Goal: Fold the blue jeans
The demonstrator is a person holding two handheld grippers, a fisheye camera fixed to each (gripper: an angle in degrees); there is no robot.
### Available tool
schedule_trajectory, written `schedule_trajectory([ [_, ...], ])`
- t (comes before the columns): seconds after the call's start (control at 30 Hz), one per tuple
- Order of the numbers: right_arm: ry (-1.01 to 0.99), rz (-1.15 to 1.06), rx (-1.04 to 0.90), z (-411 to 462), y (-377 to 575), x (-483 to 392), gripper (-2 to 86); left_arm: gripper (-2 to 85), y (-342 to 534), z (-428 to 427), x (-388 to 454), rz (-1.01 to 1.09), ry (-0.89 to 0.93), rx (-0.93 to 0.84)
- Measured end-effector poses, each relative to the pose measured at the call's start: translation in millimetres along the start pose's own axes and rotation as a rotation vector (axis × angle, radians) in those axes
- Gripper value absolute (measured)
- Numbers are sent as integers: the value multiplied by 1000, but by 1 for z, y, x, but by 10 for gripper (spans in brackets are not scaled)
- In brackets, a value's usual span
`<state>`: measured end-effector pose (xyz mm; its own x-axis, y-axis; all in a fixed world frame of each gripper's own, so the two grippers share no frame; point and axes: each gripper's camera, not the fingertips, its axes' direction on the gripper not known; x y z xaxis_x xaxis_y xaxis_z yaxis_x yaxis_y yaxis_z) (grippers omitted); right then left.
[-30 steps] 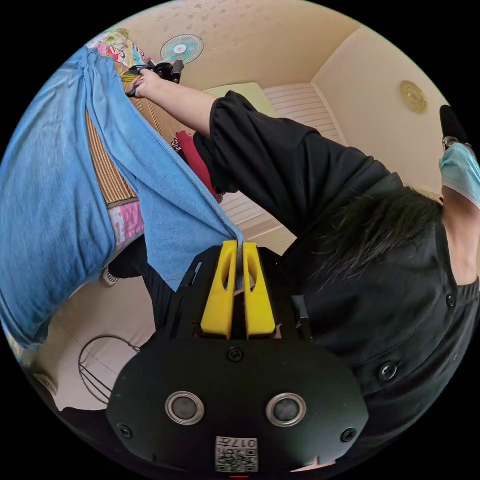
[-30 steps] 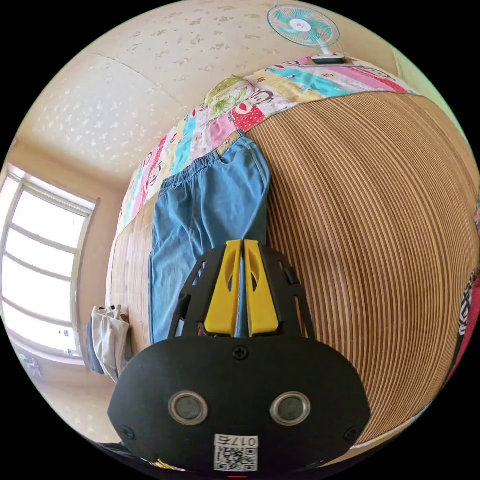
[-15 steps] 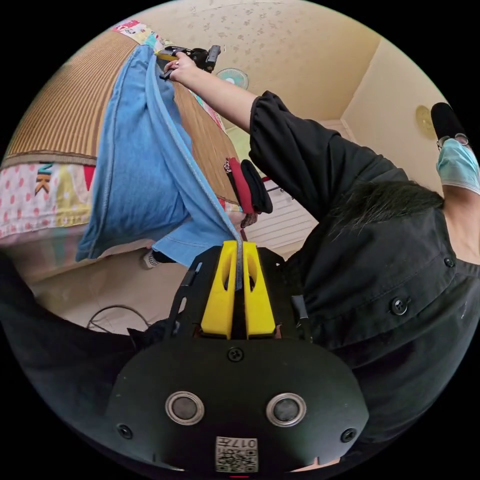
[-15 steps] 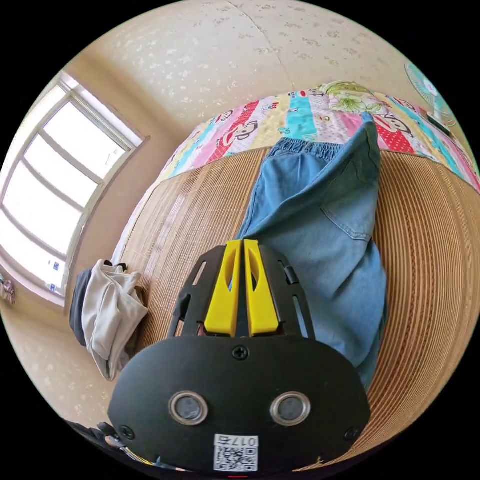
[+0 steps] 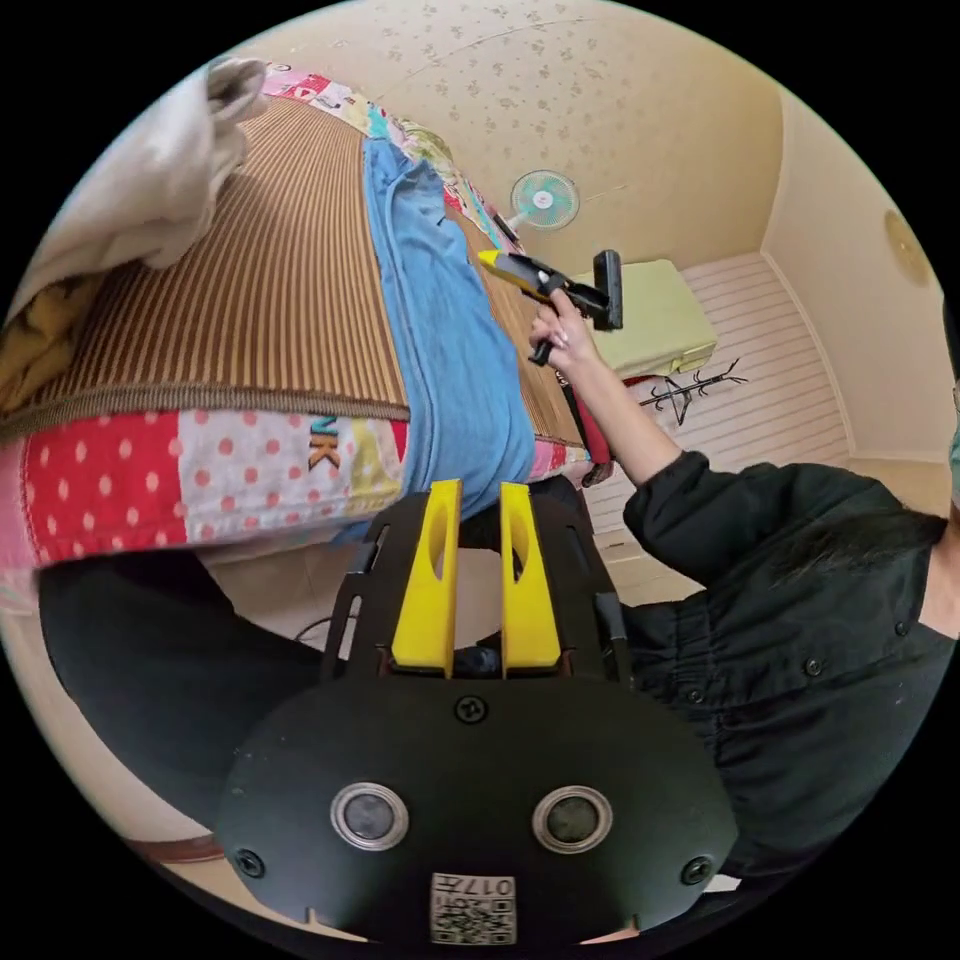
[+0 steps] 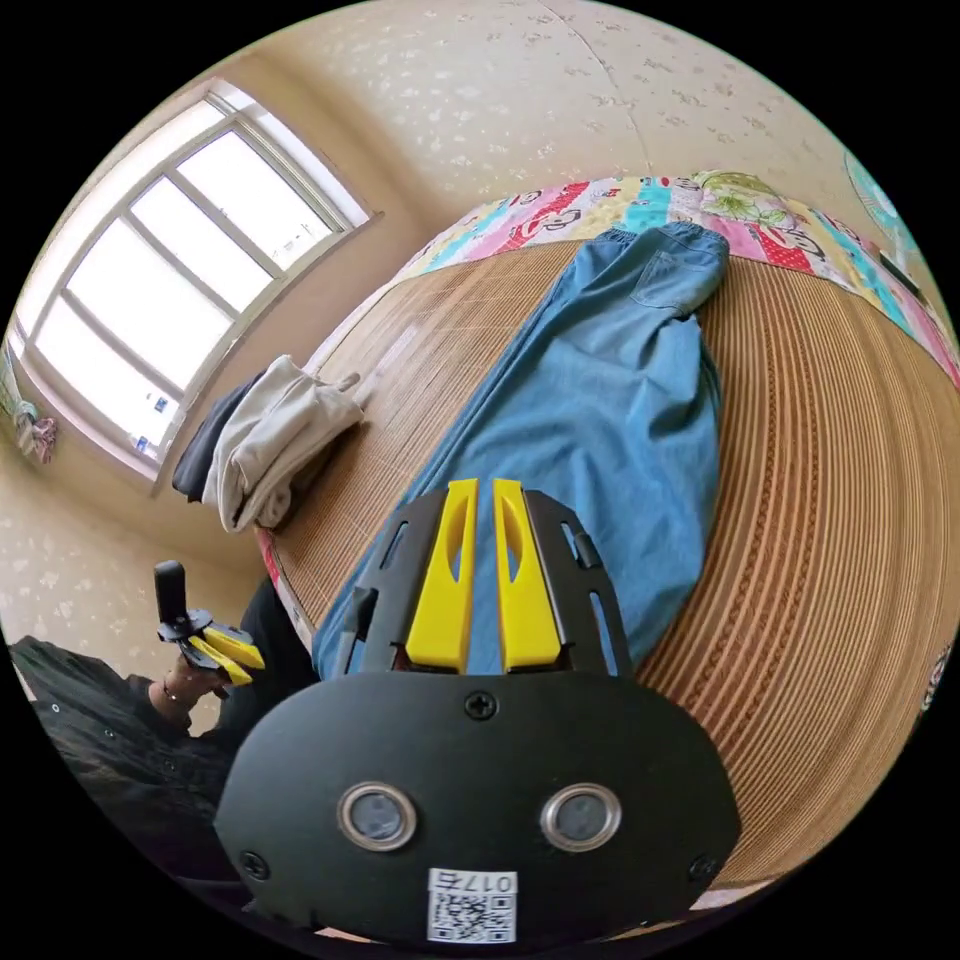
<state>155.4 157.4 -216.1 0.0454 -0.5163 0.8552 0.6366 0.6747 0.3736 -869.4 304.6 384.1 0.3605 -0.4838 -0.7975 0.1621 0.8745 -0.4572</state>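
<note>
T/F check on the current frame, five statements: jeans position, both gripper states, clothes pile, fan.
1. The blue jeans lie stretched along the woven mat. True.
2. The left gripper is clamped on the denim. False: its jaws stand apart with nothing between them.
3. The right gripper holds the jeans' waistband. False: the jaws are slightly parted with no cloth between them, and the waistband lies at the far end of the mat.
4. A pile of light clothes sits on the mat near the window. True.
5. A fan lies on top of the jeans. False: it stands beyond the bed, by the wall.
</note>
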Motion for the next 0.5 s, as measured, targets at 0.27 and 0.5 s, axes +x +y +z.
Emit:
schedule_trajectory([
  [0.27, 16, 176, 88, -64, 129, 7, 61, 90, -128, 66, -2, 12, -136, -65],
  [0.5, -59, 273, 147, -80, 168, 26, 73, 64, -137, 70, -10, -107, -113, -56],
])
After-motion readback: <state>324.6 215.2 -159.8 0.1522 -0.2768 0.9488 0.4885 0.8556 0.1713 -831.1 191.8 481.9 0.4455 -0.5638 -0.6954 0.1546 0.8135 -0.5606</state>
